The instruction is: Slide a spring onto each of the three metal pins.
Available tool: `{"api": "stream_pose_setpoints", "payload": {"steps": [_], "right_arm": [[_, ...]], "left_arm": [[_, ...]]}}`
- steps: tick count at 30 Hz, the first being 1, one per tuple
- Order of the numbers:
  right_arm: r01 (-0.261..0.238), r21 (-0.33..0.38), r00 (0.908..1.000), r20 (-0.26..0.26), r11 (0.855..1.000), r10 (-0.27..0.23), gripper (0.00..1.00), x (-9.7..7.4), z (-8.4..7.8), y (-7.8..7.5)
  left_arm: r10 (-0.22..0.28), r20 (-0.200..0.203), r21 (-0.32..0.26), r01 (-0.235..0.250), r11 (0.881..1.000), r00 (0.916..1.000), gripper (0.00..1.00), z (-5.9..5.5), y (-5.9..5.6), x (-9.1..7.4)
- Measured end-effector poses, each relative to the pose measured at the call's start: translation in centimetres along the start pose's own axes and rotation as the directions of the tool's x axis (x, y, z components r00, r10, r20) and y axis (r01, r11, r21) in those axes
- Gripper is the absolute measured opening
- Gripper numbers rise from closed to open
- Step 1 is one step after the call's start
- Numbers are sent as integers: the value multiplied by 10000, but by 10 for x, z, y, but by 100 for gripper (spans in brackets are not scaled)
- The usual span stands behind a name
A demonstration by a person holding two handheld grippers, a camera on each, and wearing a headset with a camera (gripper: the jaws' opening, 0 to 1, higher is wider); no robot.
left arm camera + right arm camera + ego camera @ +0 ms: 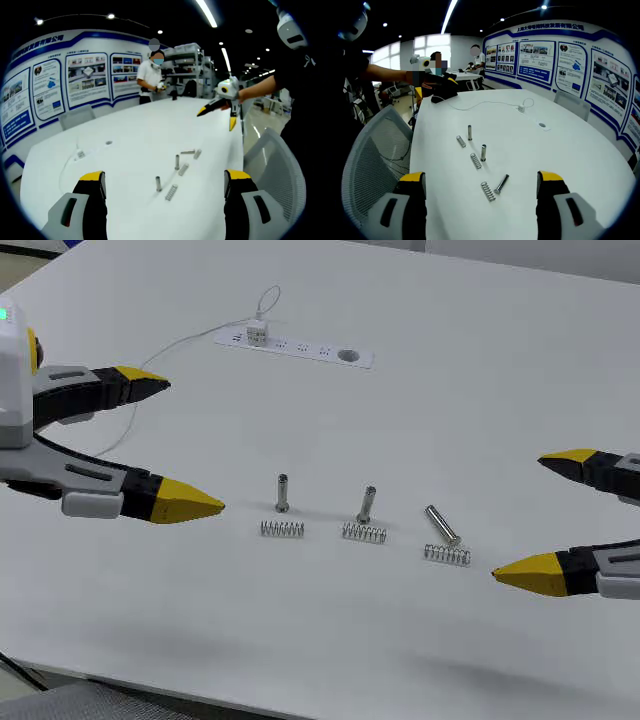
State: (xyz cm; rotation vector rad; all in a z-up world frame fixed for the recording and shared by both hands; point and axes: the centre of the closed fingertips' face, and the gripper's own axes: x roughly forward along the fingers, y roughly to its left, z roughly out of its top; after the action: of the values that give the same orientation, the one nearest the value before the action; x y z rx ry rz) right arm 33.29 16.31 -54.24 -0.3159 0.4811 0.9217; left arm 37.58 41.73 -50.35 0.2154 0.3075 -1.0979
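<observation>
White table [450, 360] w/ pins [282, 492], springs [282, 529]; poster wall [560, 55]

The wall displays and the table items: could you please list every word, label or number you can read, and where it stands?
Header characters on the wall band: too blurred to read.
Wall posters: print too small to read.
Power strip: no legible marking.
</observation>
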Motion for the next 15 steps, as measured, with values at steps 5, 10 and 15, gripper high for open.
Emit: {"api": "stream_pose_setpoints", "payload": {"steps": [5,10,15], "right_arm": [[59,108,10000,-6,9999,-59,92,-1,-1,1],[108,198,9999,20,9997,-108,93,-1,0,0],[160,232,9999,-32,9996,-160,93,0,-1,1]], "left_arm": [[-76,-13,21,76,10000,10000,100,0,0,3],[-162,-45,32,162,9999,9999,100,-1,-1,6],[-268,-52,14,268,9996,9996,100,-2,-1,8]]}}
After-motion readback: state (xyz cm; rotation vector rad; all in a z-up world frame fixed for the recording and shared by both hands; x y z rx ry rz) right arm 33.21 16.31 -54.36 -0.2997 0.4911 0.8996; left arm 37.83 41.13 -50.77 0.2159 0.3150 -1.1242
